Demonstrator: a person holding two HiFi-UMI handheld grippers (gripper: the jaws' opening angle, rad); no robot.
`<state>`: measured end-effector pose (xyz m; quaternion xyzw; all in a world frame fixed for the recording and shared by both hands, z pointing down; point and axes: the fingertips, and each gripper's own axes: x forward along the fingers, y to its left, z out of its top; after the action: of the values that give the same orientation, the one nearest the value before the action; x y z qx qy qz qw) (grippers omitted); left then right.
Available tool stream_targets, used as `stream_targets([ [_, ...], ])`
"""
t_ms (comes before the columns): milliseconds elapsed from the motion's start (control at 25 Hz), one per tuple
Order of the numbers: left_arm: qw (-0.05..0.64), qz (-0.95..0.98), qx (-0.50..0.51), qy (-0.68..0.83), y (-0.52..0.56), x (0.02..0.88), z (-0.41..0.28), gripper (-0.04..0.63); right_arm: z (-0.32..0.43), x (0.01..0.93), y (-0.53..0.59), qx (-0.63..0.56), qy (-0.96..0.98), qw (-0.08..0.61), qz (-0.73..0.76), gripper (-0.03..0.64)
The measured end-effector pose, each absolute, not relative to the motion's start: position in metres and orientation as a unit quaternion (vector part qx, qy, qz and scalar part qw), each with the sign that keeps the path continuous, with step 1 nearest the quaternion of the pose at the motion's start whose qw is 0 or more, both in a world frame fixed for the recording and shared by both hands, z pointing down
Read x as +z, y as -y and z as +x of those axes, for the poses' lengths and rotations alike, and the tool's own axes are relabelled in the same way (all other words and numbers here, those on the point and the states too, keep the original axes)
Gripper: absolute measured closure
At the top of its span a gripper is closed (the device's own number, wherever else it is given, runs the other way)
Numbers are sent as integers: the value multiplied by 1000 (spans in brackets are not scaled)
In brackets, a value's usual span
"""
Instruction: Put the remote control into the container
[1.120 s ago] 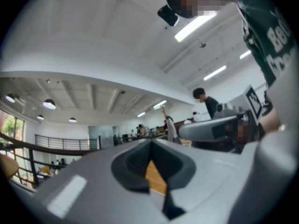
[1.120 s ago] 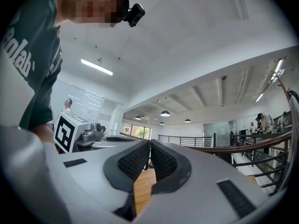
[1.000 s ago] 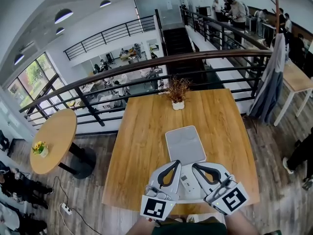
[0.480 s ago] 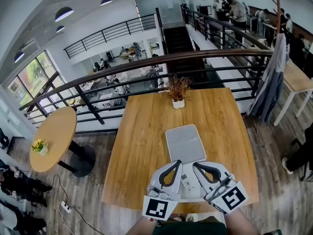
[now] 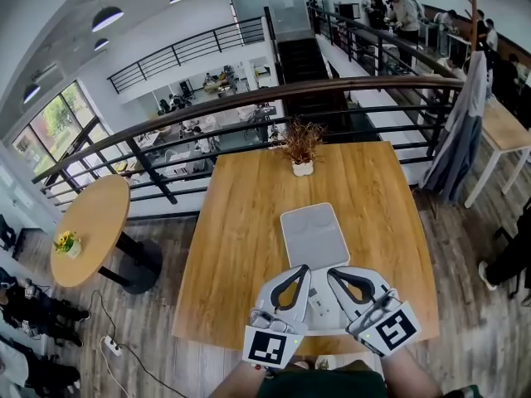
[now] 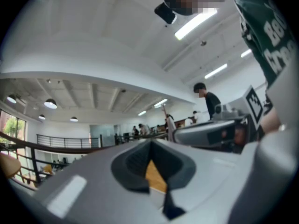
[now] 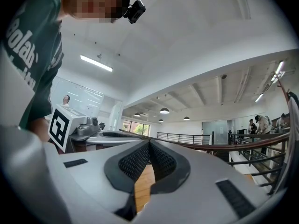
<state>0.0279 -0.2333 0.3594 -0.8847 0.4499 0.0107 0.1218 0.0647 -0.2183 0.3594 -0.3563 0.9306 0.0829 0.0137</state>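
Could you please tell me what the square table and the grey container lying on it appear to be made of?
The table looks like wood with a smooth, warm honey finish: fine grain lines run along its top. The container is probably matte plastic, though coated metal is possible: it is evenly light grey with rounded corners and no gloss.

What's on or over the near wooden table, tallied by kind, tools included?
remote control: 1
grey container: 1
potted plant: 1
tools: 2 (left tool, right tool, both shut, empty)
Total: 5
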Motion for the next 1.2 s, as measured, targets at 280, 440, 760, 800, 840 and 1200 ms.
stream_targets([
  [280,129,-885,11,-447,230,359,33,597,71,360,218,85,-927,14,-366,598],
  [440,117,-886,14,-448,232,361,34,597,73,360,216,87,-926,13,-368,598],
  [760,122,-890,10,-439,230,361,38,597,77,358,215,86,-924,13,-371,598],
  [800,122,-890,11,-439,229,361,39,597,77,359,215,89,-925,12,-370,598],
  [840,123,-890,11,-438,229,361,40,597,78,359,214,93,-925,11,-369,598],
  [1200,127,-891,14,-436,225,358,40,597,79,357,211,96,-921,-1,-378,600],
])
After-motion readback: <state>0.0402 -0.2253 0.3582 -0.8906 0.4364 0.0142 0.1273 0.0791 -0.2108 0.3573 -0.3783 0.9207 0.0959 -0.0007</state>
